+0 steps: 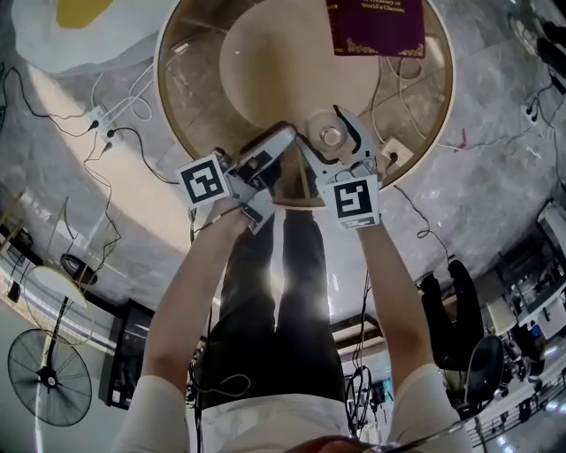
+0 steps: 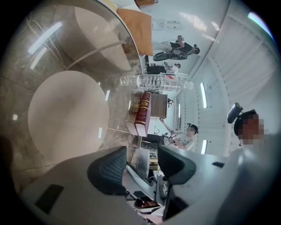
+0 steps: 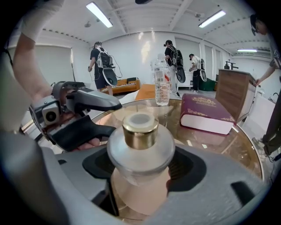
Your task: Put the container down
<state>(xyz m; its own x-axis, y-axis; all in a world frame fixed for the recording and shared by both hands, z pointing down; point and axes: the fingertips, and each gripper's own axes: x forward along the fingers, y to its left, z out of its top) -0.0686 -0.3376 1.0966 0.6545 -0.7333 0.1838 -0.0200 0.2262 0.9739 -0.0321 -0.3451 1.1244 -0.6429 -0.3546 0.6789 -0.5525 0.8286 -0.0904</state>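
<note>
Frosted gold-collared bottle (image 3: 140,147): right gripper (image 3: 142,166) is pinching its body; left gripper (image 2: 141,163) is hanging spread, empty. Handling: lowering upright, seating base on glass bench (image 3: 235,154) before releasing.

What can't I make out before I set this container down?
- Base of the container: right gripper view, hidden by the body of the right gripper, so contact with the glass table cannot be told.
- Body of the container: head view, covered by the right gripper; only its cap shows.
- The book: head view, cut off by the top edge.
</note>
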